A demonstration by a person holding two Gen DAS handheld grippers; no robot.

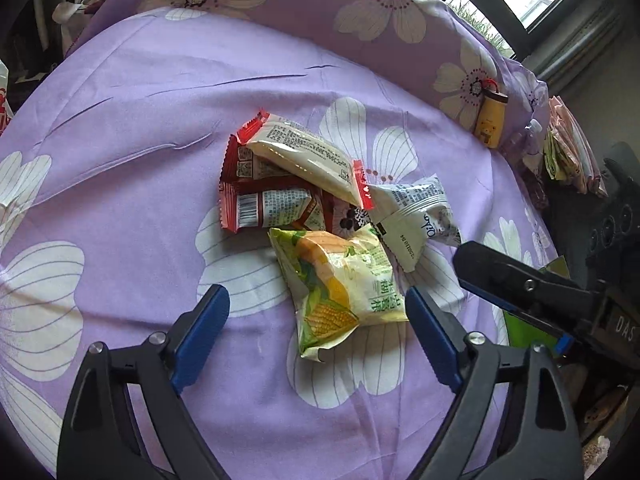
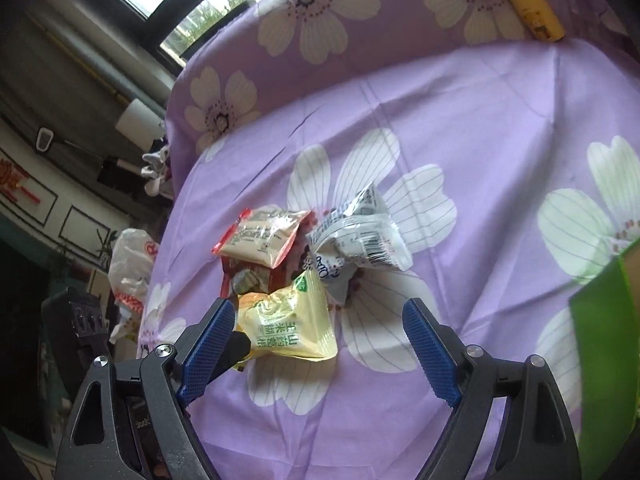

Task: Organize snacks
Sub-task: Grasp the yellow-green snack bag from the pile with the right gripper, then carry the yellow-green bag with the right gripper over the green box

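Observation:
A small heap of snack packs lies on the purple flowered sheet (image 1: 140,120). A yellow-green corn pack (image 1: 340,284) (image 2: 288,328) lies nearest. Behind it are a cream pack with red ends (image 1: 304,156) (image 2: 260,240), a red pack (image 1: 272,204) (image 2: 248,276) and a white-grey pack (image 1: 412,216) (image 2: 356,236). My left gripper (image 1: 316,300) is open just above the sheet, with the near part of the corn pack between its blue pads. My right gripper (image 2: 318,308) is open too, coming from the other side, and its left pad sits beside the corn pack. One of its black fingers (image 1: 492,272) shows at the right of the left wrist view.
A green box (image 2: 600,320) (image 1: 528,328) stands at the right edge of the sheet. A yellow bottle (image 1: 490,120) (image 2: 528,12) lies against the flowered pillow (image 1: 360,8) at the back. A plastic bag (image 2: 132,272) and clutter lie beyond the sheet's left edge.

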